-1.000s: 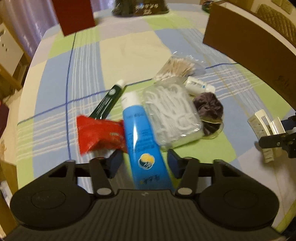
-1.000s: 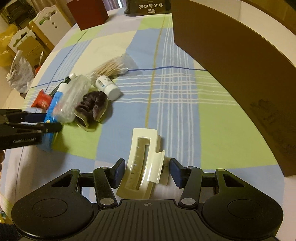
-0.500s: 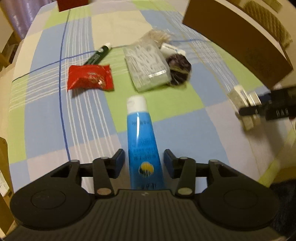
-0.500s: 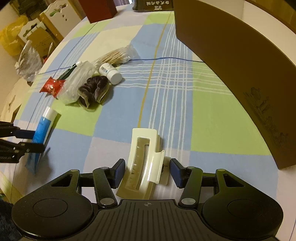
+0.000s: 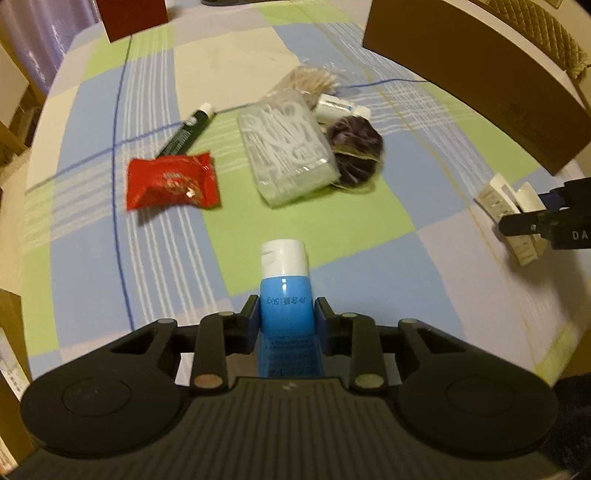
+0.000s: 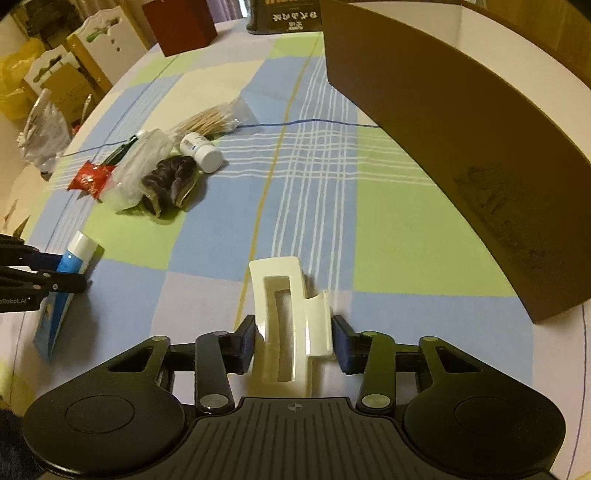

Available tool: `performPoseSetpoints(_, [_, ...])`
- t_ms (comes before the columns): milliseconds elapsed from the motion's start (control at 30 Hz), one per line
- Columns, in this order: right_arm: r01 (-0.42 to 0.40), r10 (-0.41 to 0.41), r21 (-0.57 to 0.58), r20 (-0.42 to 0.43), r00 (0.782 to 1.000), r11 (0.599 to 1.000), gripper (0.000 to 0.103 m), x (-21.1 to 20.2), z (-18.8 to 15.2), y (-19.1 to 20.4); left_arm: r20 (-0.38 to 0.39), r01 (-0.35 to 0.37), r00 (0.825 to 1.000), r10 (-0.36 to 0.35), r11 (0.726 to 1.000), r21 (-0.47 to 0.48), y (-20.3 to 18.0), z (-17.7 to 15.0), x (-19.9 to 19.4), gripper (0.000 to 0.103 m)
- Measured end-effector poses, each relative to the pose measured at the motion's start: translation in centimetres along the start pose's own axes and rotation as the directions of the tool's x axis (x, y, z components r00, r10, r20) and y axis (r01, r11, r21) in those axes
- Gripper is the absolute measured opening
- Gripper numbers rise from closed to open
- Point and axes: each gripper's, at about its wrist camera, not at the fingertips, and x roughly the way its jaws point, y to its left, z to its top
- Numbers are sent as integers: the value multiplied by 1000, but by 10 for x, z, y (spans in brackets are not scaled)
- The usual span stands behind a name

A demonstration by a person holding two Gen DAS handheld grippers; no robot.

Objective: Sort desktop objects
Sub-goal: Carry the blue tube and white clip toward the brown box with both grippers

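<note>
My left gripper (image 5: 286,319) is shut on a blue tube with a white cap (image 5: 285,291), held above the checked tablecloth. My right gripper (image 6: 293,334) is shut on a cream hair claw clip (image 6: 290,317). The clip (image 5: 511,210) and the right gripper's fingers (image 5: 532,223) also show at the right edge of the left wrist view. The tube (image 6: 64,280) shows at the left of the right wrist view. Further out lie a red packet (image 5: 171,181), a dark green tube (image 5: 186,131), a bag of floss picks (image 5: 286,147), a dark scrunchie (image 5: 354,151), a small white bottle (image 5: 341,107) and cotton swabs (image 5: 308,79).
A large brown cardboard box (image 6: 461,122) stands along the right side of the table. A dark red box (image 5: 129,14) stands at the far edge. Chairs and bags (image 6: 44,107) sit beyond the table's left side.
My left gripper has lifted the blue tube out of the pile and drawn it back toward the near edge. The right gripper has kept hold of the clip and shifted a little.
</note>
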Motion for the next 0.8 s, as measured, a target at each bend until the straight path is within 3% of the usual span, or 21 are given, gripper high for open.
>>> performPoseSetpoints(233, [-43, 43, 1, 37, 998, 999, 39, -29, -8, -7, 54, 49, 997, -51, 998, 48, -19, 8, -31, 26])
performPoseSetpoints(500, [-80, 76, 30, 125, 989, 996, 39, -67, 3, -24, 134, 54, 988, -76, 985, 162, -47, 51, -62, 26])
performPoseSetpoints(667, [-102, 98, 16, 172, 980, 995, 39, -98, 22, -42, 151, 57, 983, -101, 961, 270, -71, 86, -71, 26])
performPoseSetpoints(800, [-116, 115, -3, 194, 974, 993, 40, -121, 37, -61, 159, 69, 978, -137, 925, 373, -93, 117, -79, 26])
